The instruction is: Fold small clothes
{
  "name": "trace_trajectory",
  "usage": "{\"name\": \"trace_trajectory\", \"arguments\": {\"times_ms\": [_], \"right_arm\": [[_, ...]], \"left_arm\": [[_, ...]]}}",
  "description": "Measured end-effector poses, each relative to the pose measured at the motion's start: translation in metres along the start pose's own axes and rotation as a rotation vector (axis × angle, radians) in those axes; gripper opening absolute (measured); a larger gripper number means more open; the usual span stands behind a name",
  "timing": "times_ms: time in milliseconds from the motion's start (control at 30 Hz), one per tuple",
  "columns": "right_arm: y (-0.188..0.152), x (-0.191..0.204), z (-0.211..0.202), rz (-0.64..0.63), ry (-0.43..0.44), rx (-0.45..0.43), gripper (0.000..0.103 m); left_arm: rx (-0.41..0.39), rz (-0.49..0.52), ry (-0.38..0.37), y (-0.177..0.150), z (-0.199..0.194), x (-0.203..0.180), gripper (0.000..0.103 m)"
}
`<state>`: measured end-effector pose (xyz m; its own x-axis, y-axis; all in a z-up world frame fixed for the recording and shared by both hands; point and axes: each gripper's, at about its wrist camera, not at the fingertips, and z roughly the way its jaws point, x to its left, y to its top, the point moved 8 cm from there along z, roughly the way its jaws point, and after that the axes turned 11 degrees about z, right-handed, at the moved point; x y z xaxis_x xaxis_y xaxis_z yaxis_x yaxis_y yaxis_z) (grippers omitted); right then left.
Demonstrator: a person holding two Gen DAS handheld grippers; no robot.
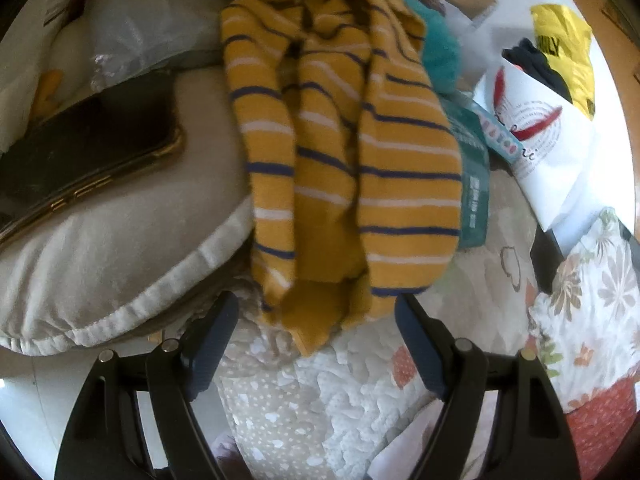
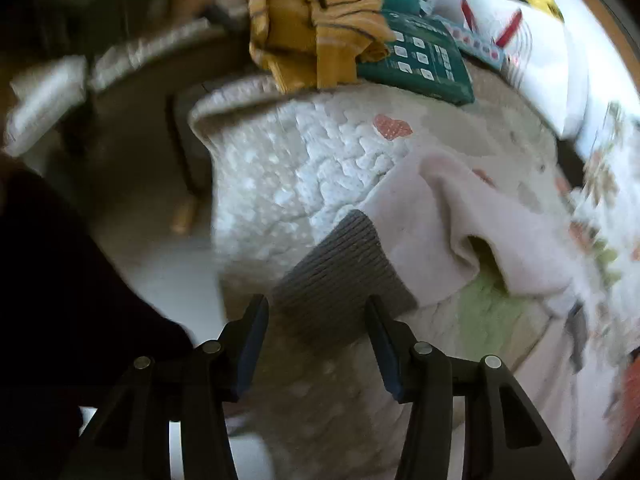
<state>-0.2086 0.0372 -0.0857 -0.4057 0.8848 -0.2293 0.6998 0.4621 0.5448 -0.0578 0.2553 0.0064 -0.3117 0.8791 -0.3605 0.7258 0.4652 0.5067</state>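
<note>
Quilted bed (image 2: 320,152); grey cuff (image 2: 340,280) lower centre, just above spread right gripper (image 2: 318,344); striped top (image 1: 344,152) above spread left gripper (image 1: 316,340)

A quilted bedspread (image 2: 320,152) carries it all — mustard striped garment (image 1: 340,152), pale sweatshirt (image 2: 460,224), green packet (image 2: 424,60).

Black letters "NLY" on the crinkly yellow plastic bag (image 1: 562,46) at the top right, with the start of the word cut off by a fold. Small coloured letters on the pale strip (image 1: 500,136) along the edge of the flat green packet (image 1: 474,184), too blurry to read. Thin grey writing beside red curved marks on the white paper bag (image 1: 536,136), too small to read. White squares and lines on the green packet, unreadable.
</note>
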Motion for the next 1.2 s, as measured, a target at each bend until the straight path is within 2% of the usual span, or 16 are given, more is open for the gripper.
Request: {"name": "trace_trajectory", "arguments": {"times_ms": [33,67,100,200,267,367,433,500,567,667,767,800,900,967,1100,1200], "right_arm": [[0.001,-0.008,0.002,0.009,-0.028,-0.001,0.027],[0.005,-0.018,-0.001,0.057,-0.004,0.002,0.013],[0.009,-0.028,-0.007,0.117,0.025,0.004,0.007],[0.032,-0.082,-0.047,0.371,0.109,-0.076,0.007],[0.042,-0.133,-0.080,0.555,0.151,-0.148,0.007],[0.027,-0.223,-0.132,0.840,0.187,-0.257,0.007],[-0.005,-0.287,-0.160,1.010,0.154,-0.304,0.007],[-0.051,-0.347,-0.176,1.157,0.070,-0.313,0.008],[-0.110,-0.399,-0.186,1.301,-0.024,-0.293,0.008],[-0.192,-0.451,-0.190,1.445,-0.178,-0.225,0.007],[-0.257,-0.478,-0.182,1.526,-0.291,-0.133,0.007],[-0.277,-0.483,-0.178,1.554,-0.307,-0.106,0.007],[-0.321,-0.490,-0.165,1.626,-0.283,-0.058,0.010],[-0.341,-0.491,-0.167,1.674,-0.335,-0.048,0.012],[-0.347,-0.498,-0.188,1.639,-0.398,-0.056,0.012],[-0.327,-0.499,-0.203,1.528,-0.468,-0.088,0.012]], "left_arm": [[0.004,-0.005,-0.001,-0.001,0.001,0.001,0.079],[0.007,-0.008,-0.003,-0.001,0.001,0.001,0.079],[0.008,-0.007,-0.006,-0.002,0.001,-0.001,0.079],[0.000,0.015,-0.010,-0.005,-0.002,-0.011,0.079],[-0.001,0.050,-0.017,-0.008,-0.002,-0.025,0.079],[0.014,0.142,-0.047,-0.021,-0.001,-0.059,0.080],[0.033,0.195,-0.072,-0.030,0.001,-0.081,0.080],[0.054,0.264,-0.108,-0.043,0.003,-0.109,0.080],[0.062,0.350,-0.136,-0.057,0.002,-0.141,0.079],[0.069,0.458,-0.166,-0.079,-0.001,-0.181,0.080],[0.098,0.559,-0.212,-0.104,0.000,-0.224,0.080],[0.114,0.605,-0.226,-0.117,0.001,-0.243,0.079],[0.156,0.713,-0.258,-0.147,0.006,-0.284,0.079],[0.192,0.795,-0.268,-0.172,0.012,-0.311,0.079],[0.210,0.906,-0.241,-0.207,0.022,-0.346,0.080],[0.264,0.940,-0.234,-0.229,0.032,-0.358,0.079]]}}
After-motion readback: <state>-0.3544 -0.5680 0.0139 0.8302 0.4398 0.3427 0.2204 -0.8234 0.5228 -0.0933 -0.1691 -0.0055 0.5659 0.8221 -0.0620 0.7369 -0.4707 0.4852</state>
